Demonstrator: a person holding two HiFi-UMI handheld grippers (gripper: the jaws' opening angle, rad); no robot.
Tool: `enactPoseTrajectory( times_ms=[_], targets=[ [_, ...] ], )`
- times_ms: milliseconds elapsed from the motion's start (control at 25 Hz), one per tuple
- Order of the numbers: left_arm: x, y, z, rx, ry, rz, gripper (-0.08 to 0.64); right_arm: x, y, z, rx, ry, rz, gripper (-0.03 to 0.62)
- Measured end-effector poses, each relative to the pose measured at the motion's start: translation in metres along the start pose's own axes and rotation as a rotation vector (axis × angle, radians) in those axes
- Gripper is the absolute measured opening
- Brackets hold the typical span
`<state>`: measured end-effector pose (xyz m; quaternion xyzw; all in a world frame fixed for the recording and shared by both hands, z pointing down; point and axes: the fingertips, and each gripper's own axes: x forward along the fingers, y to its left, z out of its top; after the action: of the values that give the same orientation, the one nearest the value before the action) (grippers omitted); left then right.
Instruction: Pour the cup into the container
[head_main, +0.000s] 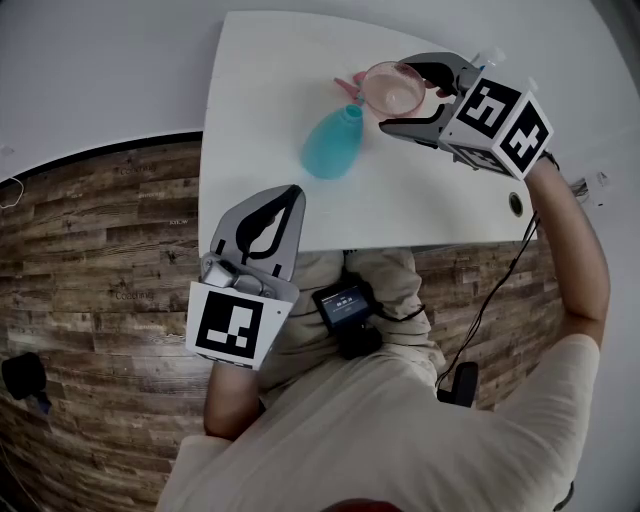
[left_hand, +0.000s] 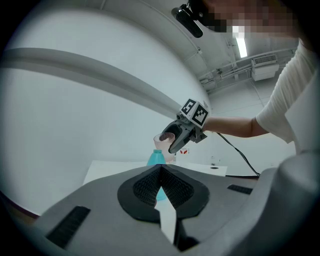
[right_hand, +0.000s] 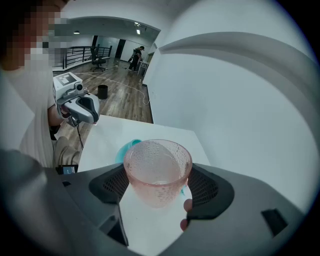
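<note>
A textured pink glass cup (head_main: 393, 88) is held upright above the white table (head_main: 260, 90), and my right gripper (head_main: 408, 97) is shut on its sides. In the right gripper view the cup (right_hand: 157, 167) fills the space between the pads; what it contains is unclear. A teal bottle-shaped container (head_main: 331, 148) stands on the table just left of and below the cup, and shows partly behind the cup as the container (right_hand: 129, 146). My left gripper (head_main: 285, 200) hovers at the table's near edge, shut on nothing. From its view the container (left_hand: 156, 158) and cup (left_hand: 164, 139) lie ahead.
Small pink pieces (head_main: 350, 86) lie on the table by the cup. A cable hole (head_main: 515, 204) sits near the table's right corner, with a black cable (head_main: 490, 300) hanging below. A small device (head_main: 343, 305) rests on the person's lap. Wood floor surrounds the table.
</note>
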<state>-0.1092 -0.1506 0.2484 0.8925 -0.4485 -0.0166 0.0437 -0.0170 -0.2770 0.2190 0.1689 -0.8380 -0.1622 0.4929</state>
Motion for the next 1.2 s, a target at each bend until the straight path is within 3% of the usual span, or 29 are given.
enactPoseTrajectory(
  times_ms=[760,1200],
  targets=[
    [-0.0004,0.001,-0.0003,-0.007,-0.002,0.001,0.011,0.0035,-0.0023,0.0,-0.12,0.118,-0.054,0.373],
    [-0.0012,0.0,0.0008,-0.003,-0.002,0.0,0.011,0.0027,-0.0028,-0.0001,-0.139,0.146,-0.067,0.373]
  ],
)
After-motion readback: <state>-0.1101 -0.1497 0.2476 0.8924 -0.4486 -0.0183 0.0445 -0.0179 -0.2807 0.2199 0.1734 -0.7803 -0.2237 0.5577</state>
